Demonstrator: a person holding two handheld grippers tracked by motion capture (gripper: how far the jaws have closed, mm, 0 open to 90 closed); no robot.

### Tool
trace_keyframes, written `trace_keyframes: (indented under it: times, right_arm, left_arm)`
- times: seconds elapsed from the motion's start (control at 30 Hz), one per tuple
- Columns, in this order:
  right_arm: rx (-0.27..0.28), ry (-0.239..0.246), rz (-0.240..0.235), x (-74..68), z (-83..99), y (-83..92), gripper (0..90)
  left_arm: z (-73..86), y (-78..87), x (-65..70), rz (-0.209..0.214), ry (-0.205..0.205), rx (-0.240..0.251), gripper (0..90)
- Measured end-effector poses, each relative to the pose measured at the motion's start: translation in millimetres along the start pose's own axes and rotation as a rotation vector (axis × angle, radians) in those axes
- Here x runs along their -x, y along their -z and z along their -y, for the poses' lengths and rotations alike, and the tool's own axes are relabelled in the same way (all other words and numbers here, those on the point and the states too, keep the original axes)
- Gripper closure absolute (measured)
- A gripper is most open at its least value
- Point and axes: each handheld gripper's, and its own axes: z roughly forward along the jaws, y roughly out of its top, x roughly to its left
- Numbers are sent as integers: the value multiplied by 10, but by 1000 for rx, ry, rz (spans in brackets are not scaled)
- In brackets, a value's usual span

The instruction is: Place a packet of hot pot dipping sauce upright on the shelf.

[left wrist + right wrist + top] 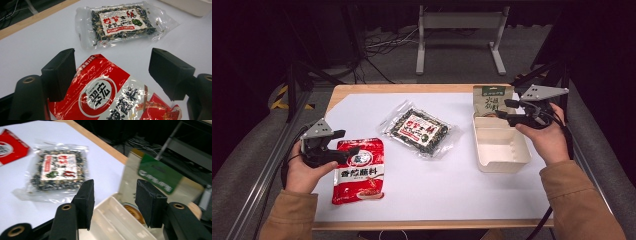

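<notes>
Job: it looks like packing the snack bags into the white box point(500, 150).
Green bag: the green bag point(492, 101) stands at the far end of the white box, leaning at the wall. In the right gripper view its bottom seems to be inside the box, so I think this one is almost put away.
Right gripper: the right gripper point(503, 109) is up by the green bag. Its jaws stand apart and do not squeeze the bag, so it has let go.
Red bag: the red bag point(359, 170) lies flat on the white sheet point(452, 185), near the left side, well apart from the box. It is not packed yet.
Left gripper: the left gripper point(346, 141) hangs over the top edge of the red bag. Its jaws are wide apart, one on each side of the bag's top, and they do not pinch it. It holds nothing.
Dark bag: the clear bag of dark bits point(419, 129) lies flat in the middle, between the red bag and the box. Nobody touches it.
Done: maybe one bag, the green one.
Left to do: grab the red bag, carry it to the box, then do the same with the dark one.
</notes>
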Motion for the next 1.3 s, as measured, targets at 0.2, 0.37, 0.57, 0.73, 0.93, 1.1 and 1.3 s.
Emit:
trace_keyframes:
  times: [0.2, 0.37, 0.57, 0.73, 0.93, 1.1, 1.3]
  right_arm:
    - [9, 25, -67, -221, -67, -13, 510]
    - [0, 39, -137, -414, -91, -41, 528]
    - [-34, 75, -210, -700, -107, -85, 515]
    - [-43, 75, -248, -884, -121, -110, 505]
    - [-45, 100, -301, -1087, -148, -151, 509]
    - [-29, 125, -340, -1203, -166, -166, 571]
    - [-20, 122, -383, -1321, -179, -201, 614]
  left_arm:
    - [42, 2, -60, -42, -14, -41, 215]
    - [67, -10, -107, -95, 11, -70, 206]
    - [166, -39, -313, -119, 98, -83, 232]
    - [288, -80, -484, -96, 158, -45, 251]
    - [421, -193, -644, -113, 227, -29, 256]
    - [516, -269, -746, -125, 266, -36, 259]
    - [613, -437, -800, -119, 286, -45, 269]
